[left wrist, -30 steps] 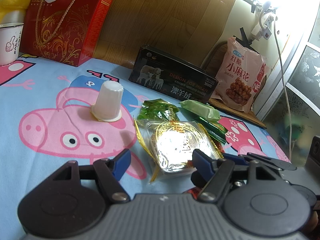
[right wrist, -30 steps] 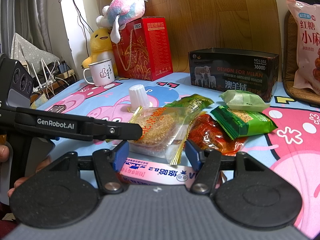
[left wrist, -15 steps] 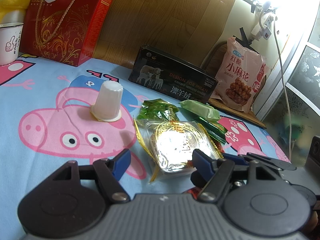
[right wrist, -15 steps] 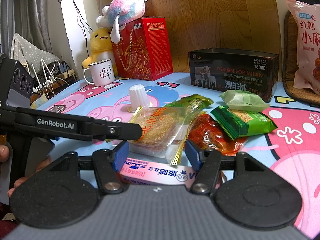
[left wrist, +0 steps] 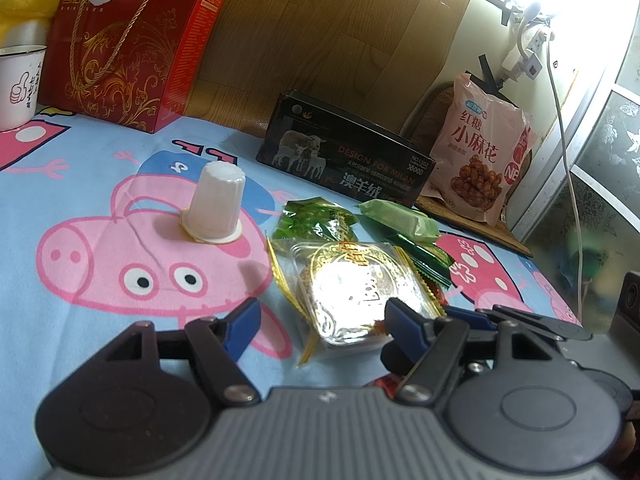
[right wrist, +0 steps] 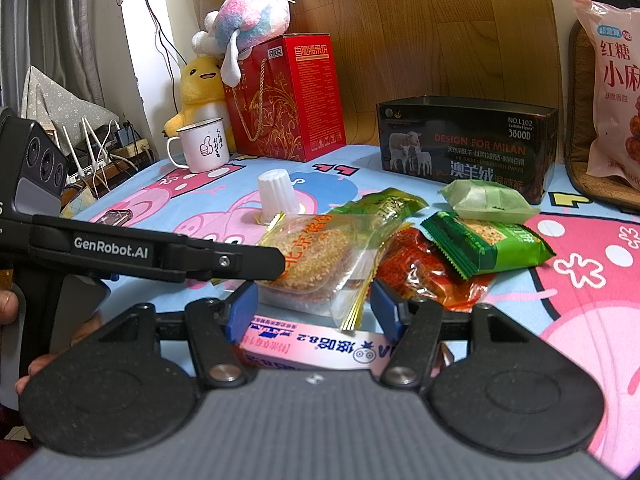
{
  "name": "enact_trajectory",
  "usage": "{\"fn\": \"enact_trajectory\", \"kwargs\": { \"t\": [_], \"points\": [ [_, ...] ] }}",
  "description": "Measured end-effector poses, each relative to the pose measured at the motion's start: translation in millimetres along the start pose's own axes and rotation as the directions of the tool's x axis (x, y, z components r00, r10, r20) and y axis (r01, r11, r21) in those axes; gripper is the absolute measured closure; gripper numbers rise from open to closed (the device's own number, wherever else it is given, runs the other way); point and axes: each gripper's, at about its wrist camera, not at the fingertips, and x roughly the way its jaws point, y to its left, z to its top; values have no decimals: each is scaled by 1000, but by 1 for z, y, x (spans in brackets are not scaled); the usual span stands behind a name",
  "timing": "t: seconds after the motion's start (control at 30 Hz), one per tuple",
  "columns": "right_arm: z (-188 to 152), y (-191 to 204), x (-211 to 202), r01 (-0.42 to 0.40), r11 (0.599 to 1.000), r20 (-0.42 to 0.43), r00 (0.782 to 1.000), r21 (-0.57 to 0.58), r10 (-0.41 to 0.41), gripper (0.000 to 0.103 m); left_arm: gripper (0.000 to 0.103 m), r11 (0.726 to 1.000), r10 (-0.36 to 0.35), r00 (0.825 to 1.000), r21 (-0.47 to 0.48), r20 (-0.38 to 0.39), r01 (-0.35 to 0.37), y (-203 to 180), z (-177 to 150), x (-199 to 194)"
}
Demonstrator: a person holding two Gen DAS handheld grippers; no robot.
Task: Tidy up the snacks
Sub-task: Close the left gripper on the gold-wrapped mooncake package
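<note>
A heap of snack packs lies on the pig-print cloth (left wrist: 80, 200). Nearest is a clear sesame cake pack (left wrist: 352, 292) (right wrist: 316, 264) with gold edges. My left gripper (left wrist: 322, 324) is open around its near edge, pads not pressing. Behind it lie a dark green pack (left wrist: 312, 220), a pale green pack (left wrist: 396, 220) (right wrist: 488, 200), a green cracker pack (right wrist: 492, 244) and a red pack (right wrist: 424, 276). My right gripper (right wrist: 316, 312) stands open low over a pink box (right wrist: 320, 348) lying on the cloth. The left gripper (right wrist: 260, 260) crosses the right wrist view from the left.
An upturned white cup (left wrist: 216, 208) stands left of the heap. An open black tin (right wrist: 468, 140), a red gift box (right wrist: 288, 96), a white mug (right wrist: 202, 144) and a pink snack bag (left wrist: 484, 156) line the back. Plush toys (right wrist: 200, 88) sit by the wall. A hand (right wrist: 8, 308) holds the left gripper.
</note>
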Motion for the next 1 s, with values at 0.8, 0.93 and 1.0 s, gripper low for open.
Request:
{"fn": "enact_trajectory", "kwargs": {
  "t": [0.8, 0.93, 1.0],
  "points": [
    [0, 1, 1, -8, 1000, -2, 1000, -4, 8, 42, 34, 1000, -11, 1000, 0, -1, 11, -4, -1, 1],
    [0, 0, 1, -8, 1000, -2, 1000, -6, 8, 42, 34, 1000, -12, 1000, -1, -1, 12, -3, -1, 1],
    [0, 0, 1, -8, 1000, -2, 1000, -6, 8, 42, 34, 1000, -12, 1000, -2, -1, 12, -3, -1, 1]
  ]
}}
